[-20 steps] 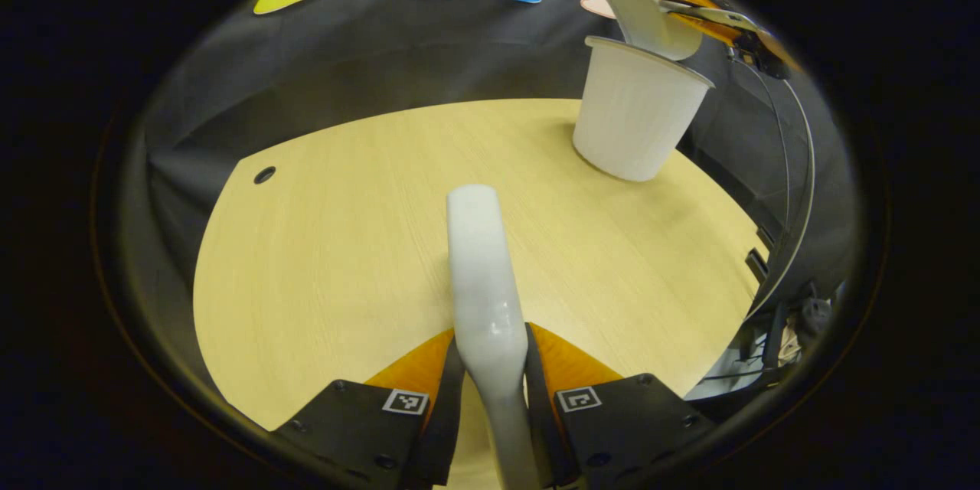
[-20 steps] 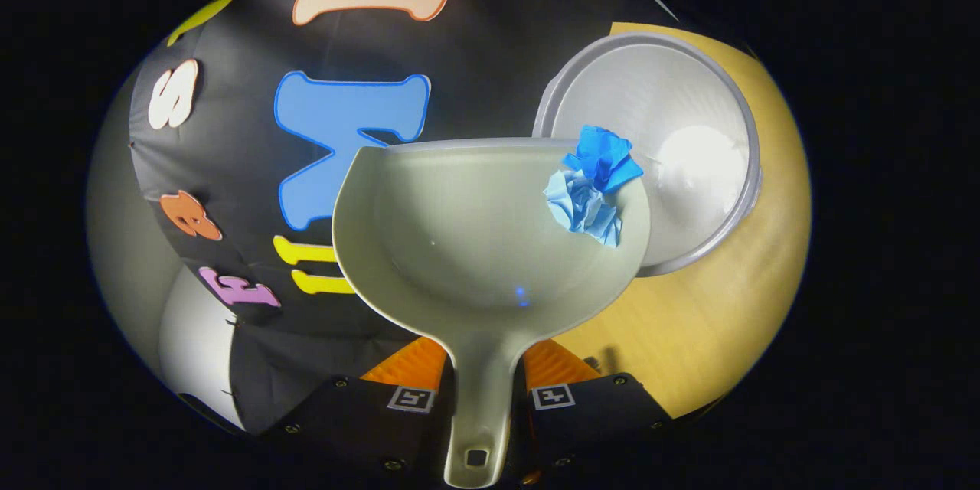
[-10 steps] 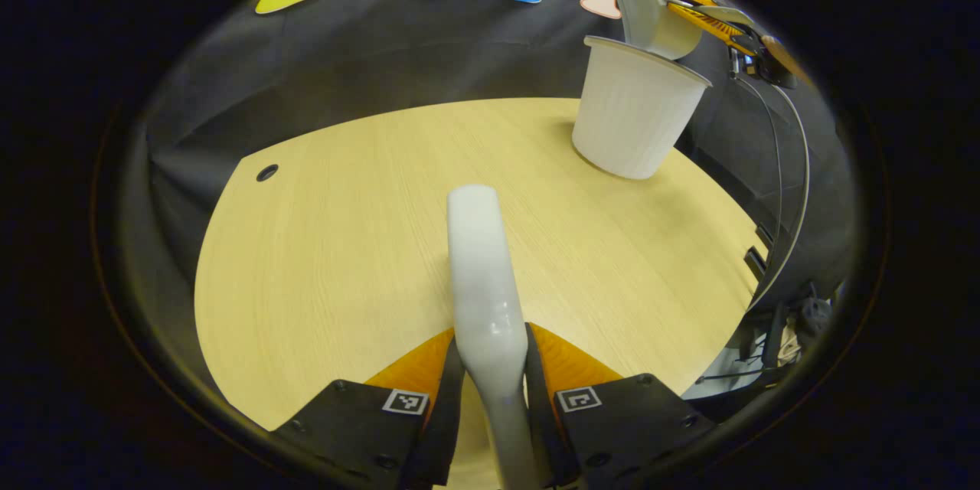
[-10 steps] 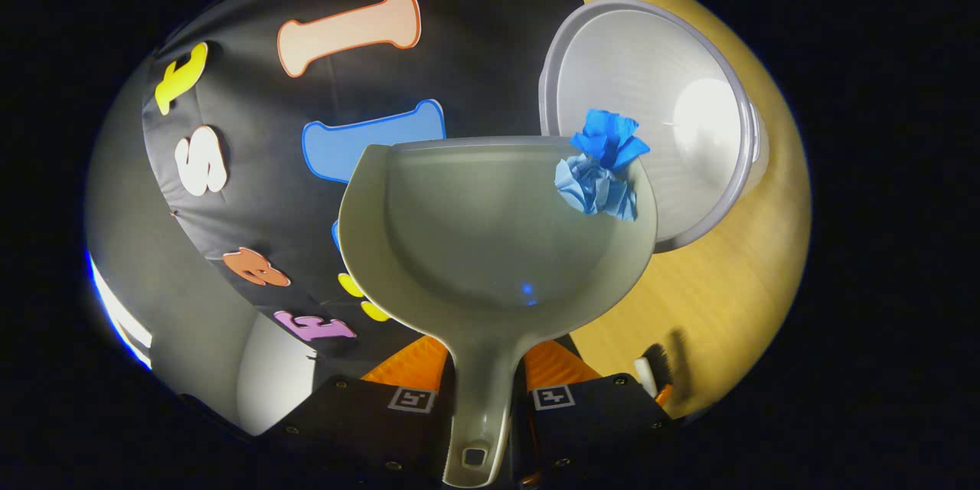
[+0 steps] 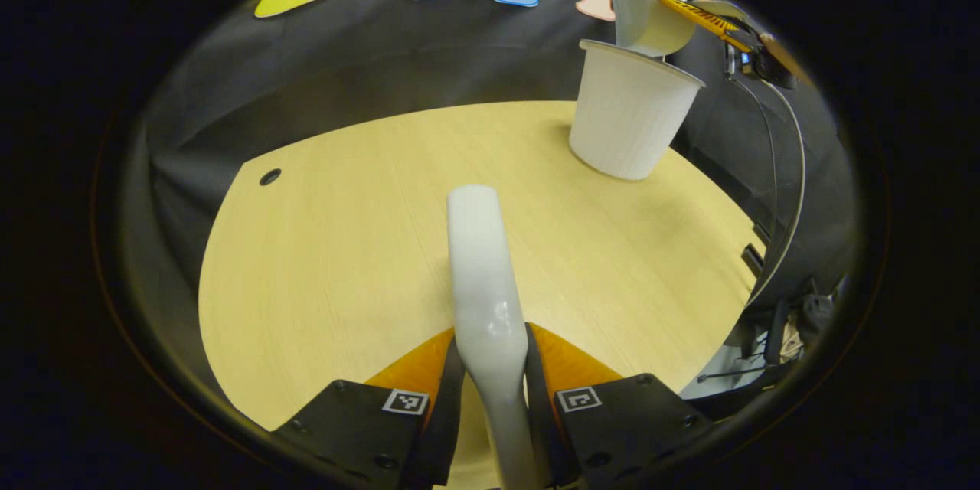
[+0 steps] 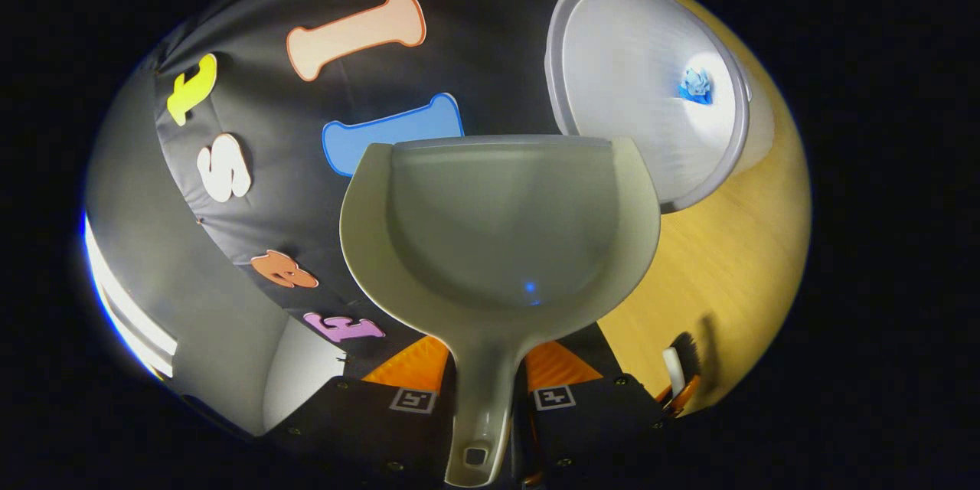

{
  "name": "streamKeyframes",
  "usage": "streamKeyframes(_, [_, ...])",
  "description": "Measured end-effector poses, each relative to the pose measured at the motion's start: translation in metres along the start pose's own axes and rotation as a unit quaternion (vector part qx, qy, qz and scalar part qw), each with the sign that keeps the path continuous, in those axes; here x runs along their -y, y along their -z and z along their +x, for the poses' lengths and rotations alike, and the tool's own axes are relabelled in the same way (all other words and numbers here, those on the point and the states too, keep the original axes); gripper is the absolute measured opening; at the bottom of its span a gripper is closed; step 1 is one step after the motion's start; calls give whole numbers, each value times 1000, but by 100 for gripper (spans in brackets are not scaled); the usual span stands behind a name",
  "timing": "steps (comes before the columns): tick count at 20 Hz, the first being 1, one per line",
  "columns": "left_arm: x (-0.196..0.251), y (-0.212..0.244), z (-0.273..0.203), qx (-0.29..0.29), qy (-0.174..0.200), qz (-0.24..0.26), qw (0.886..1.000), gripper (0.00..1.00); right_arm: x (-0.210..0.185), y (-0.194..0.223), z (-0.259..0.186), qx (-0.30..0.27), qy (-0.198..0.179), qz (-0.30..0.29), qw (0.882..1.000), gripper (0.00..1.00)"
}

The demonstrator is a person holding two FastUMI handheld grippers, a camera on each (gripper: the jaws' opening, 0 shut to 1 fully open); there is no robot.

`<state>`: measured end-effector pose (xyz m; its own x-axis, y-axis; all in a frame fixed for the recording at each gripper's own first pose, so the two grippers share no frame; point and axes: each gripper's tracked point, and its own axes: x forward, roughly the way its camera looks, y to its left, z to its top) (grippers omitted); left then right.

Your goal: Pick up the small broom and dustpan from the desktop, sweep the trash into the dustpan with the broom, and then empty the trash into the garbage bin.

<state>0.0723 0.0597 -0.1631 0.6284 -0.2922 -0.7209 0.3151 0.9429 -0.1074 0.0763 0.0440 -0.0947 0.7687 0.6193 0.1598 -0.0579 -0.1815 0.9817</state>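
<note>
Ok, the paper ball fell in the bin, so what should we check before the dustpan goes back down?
1. Blue paper ball at the bottom of the garbage bin: ok.
2. Dustpan empty: ok.
3. Right gripper shut on the dustpan's handle: ok.
4. Left gripper shut on the broom handle: ok.
5. Bin standing upright on the desktop: ok.
6. No trash left on the desktop: ok on the part seen; the rest, cannot tell.

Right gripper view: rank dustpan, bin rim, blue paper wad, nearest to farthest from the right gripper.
1. dustpan: handle clamped in the right gripper, scoop straight ahead.
2. bin rim: past the scoop's far edge, upper right.
3. blue paper wad: at the bottom inside the bin, farthest.
</note>
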Motion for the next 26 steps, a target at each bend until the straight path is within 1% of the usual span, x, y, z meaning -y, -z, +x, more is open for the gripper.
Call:
streamKeyframes(4, [-14, 8, -3, -4, -10, -17, 1000, 46, 9, 40, 3, -18, 30, -66, 997, 31])
streamKeyframes(7, [-26, 11, -5, -5, -22, -32, 999, 47, 25, 80, 7, -37, 61, -129, 989, 31])
streamKeyframes(8, [-31, 12, -6, -6, -25, -38, 999, 46, 33, 95, 7, -44, 73, -151, 985, 31])
streamKeyframes(9, [-33, 12, -7, -5, -26, -44, 999, 49, 44, 110, 6, -54, 85, -172, 980, 31])
streamKeyframes(10, [-37, 13, -8, -6, -27, -48, 998, 47, 56, 124, 6, -64, 100, -188, 975, 31])
streamKeyframes(11, [-40, 13, -8, -6, -29, -49, 998, 49, 68, 136, 5, -72, 114, -203, 970, 31])
streamKeyframes(12, [-44, 14, -9, -8, -33, -48, 998, 46, 81, 146, 4, -79, 130, -218, 964, 31])
streamKeyframes(15, [-53, 17, -7, -14, -36, -56, 998, 47, 124, 166, 3, -94, 183, -261, 943, 31])
streamKeyframes(17, [-57, 19, -6, -22, -36, -66, 997, 47, 156, 171, 4, -101, 223, -277, 929, 31])
streamKeyframes(18, [-59, 20, -5, -23, -38, -70, 997, 49, 171, 172, 4, -103, 243, -287, 921, 32])
streamKeyframes(20, [-62, 17, -5, -22, -43, -78, 996, 49, 203, 170, -2, -111, 288, -313, 898, 32])
streamKeyframes(23, [-71, 17, -9, -25, -58, -81, 995, 49, 253, 160, -12, -127, 351, -359, 855, 32])
streamKeyframes(24, [-68, 17, -10, -27, -60, -83, 994, 47, 269, 153, -14, -130, 370, -375, 840, 32])
streamKeyframes(25, [-70, 17, -6, -28, -62, -86, 994, 49, 280, 148, -16, -132, 387, -392, 824, 32])
streamKeyframes(26, [-71, 14, -1, -30, -63, -90, 993, 47, 292, 144, -19, -133, 403, -406, 809, 32])
